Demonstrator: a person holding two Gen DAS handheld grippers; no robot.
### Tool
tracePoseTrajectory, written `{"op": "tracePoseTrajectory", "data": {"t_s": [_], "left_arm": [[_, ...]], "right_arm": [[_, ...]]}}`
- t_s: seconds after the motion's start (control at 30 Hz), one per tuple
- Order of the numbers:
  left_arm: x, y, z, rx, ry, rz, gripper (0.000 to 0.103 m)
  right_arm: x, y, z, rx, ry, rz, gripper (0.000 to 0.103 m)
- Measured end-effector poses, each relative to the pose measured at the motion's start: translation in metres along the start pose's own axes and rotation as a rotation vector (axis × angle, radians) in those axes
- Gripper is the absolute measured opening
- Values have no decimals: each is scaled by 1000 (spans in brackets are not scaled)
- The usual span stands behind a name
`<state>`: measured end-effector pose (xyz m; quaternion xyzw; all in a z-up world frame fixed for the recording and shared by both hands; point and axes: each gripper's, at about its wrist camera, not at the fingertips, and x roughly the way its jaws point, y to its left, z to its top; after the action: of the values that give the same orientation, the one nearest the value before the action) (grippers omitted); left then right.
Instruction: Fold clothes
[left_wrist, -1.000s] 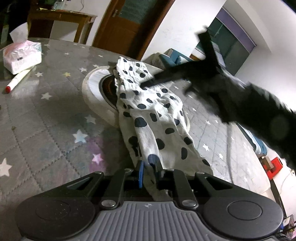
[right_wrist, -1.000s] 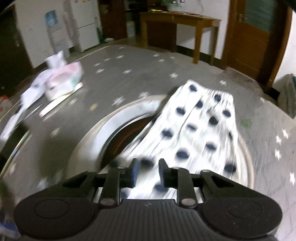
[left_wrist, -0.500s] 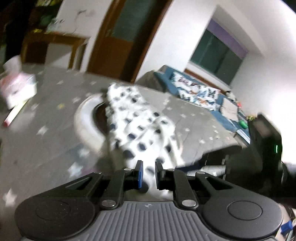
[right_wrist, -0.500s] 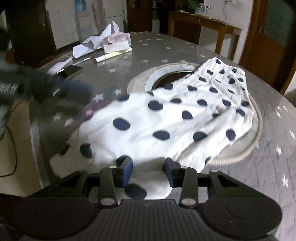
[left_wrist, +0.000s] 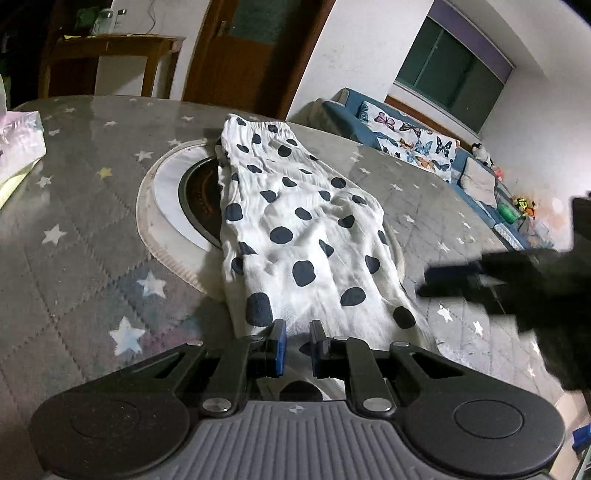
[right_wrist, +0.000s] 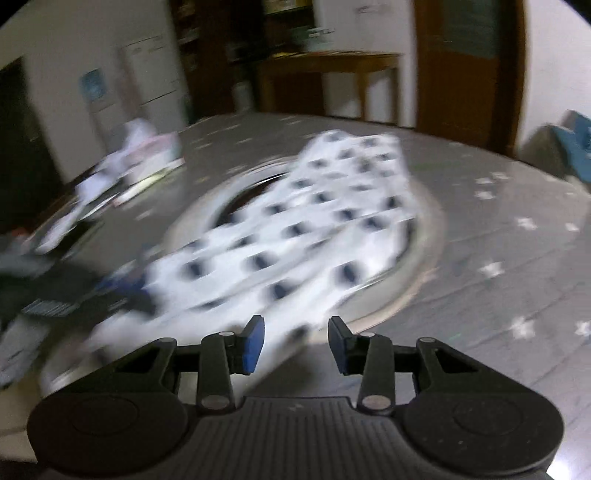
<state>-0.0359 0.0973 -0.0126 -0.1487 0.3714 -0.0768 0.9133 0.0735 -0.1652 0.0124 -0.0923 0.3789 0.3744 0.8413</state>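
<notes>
A white garment with dark polka dots (left_wrist: 295, 229) lies stretched along the grey star-patterned table, partly over a round inset in the table (left_wrist: 166, 206). My left gripper (left_wrist: 297, 343) is shut on the garment's near end, with cloth pinched between its blue pads. The right gripper shows as a dark blur (left_wrist: 480, 277) beside the garment's right edge. In the blurred right wrist view the garment (right_wrist: 314, 229) lies ahead, and my right gripper (right_wrist: 295, 343) is open just short of its near edge, holding nothing.
A tissue pack (left_wrist: 18, 140) sits at the table's left edge, with papers (right_wrist: 122, 173) near it. A wooden side table (left_wrist: 110, 55) and a door (left_wrist: 251, 48) stand behind. A blue sofa (left_wrist: 424, 147) is beyond the table on the right.
The right gripper let go of the garment and pulled back to the right. The left gripper kept its hold and drew the garment out longer and flatter.
</notes>
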Motion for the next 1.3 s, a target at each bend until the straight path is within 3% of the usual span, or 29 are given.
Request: {"op": "tracePoseTrajectory", "data": {"t_s": [0.17,0.37,0.63,0.87,1.0,1.17,1.3], "left_arm": [[2,-2,0,1,10,3,15],[4,-2,2,1,20,7,15],[5,-3,3,5,23,11,15],[5,-2,1,10,18,7,15],[4,-1,2,21,20,7,15],[-4,-4,7,51,34,8,21],[-10,-13,20,79,-1,-5,22]], "right_arm": [[34,-52,21,104,-6,-60,37],[52,-60,26,121,-27,-18,36],[71,-63,31,134,-52,13,5],[39,-46,33,34,-95,-150,3],[47,-48,27,28,-28,-200,4],[35,-45,36,38,-96,-211,8],[36,-37,53,15,-133,-162,10]]}}
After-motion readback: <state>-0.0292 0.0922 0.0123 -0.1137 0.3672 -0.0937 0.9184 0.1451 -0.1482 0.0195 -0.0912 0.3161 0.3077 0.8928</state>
